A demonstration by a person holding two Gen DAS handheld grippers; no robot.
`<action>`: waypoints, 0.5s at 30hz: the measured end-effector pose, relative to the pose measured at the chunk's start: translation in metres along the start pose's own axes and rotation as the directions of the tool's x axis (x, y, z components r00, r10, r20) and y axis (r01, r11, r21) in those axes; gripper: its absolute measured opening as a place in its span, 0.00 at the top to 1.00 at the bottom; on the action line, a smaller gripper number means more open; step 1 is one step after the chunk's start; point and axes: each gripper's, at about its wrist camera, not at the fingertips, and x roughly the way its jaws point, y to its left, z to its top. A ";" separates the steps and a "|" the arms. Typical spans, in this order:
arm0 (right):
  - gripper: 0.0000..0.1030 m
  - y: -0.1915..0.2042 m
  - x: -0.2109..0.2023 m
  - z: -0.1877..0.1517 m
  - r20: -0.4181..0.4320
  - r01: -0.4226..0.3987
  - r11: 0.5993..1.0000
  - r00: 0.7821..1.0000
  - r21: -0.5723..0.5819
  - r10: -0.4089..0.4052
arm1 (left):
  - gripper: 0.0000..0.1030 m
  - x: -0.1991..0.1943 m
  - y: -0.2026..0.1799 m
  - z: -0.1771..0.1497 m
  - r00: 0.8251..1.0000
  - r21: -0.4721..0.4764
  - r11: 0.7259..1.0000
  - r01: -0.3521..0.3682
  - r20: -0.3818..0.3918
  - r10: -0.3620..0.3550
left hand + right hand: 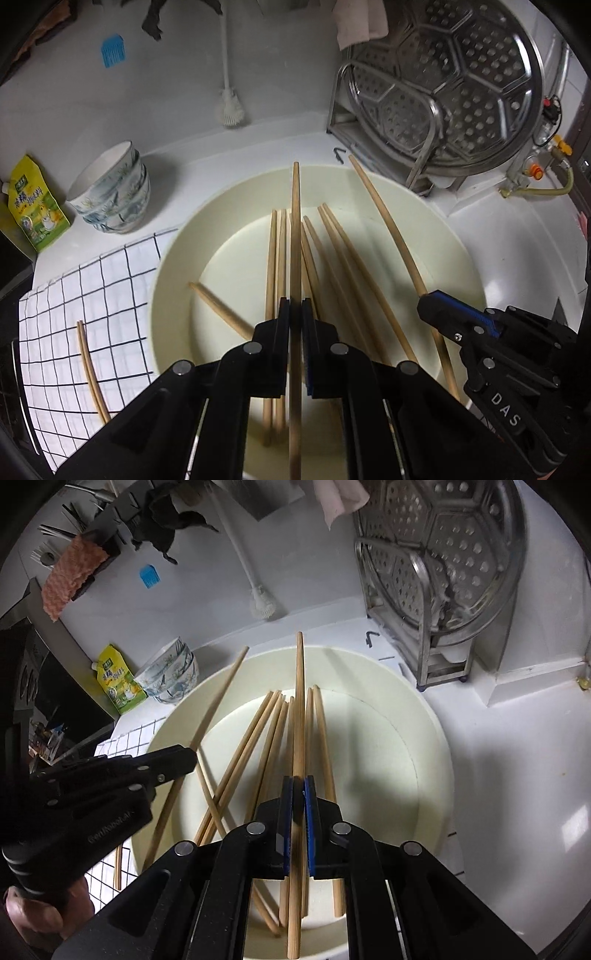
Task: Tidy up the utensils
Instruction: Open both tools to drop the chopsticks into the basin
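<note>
A cream basin (465, 258) (436, 760) holds several wooden chopsticks (332, 258) (258, 738). My left gripper (295, 302) is shut on one chopstick (295, 229) that points away over the basin. My right gripper (298, 781) is shut on another chopstick (298, 701), also above the basin. The right gripper shows in the left wrist view (430, 299) holding its chopstick (384, 221). The left gripper shows in the right wrist view (188, 755) with its chopstick (221, 698). A pair of chopsticks (90, 373) lies on a checked cloth (74, 295) left of the basin.
Stacked patterned bowls (114, 192) and a yellow pouch (33, 206) stand at the back left. A metal rack with a perforated steamer tray (450, 81) stands at the back right. A white brush (229, 107) leans on the wall.
</note>
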 end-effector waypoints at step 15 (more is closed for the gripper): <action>0.91 -0.014 0.028 0.003 -0.090 0.014 1.000 0.996 0.015 -0.012 | 0.61 0.022 -0.002 0.002 0.999 -0.025 0.999 -0.033 -0.043 0.032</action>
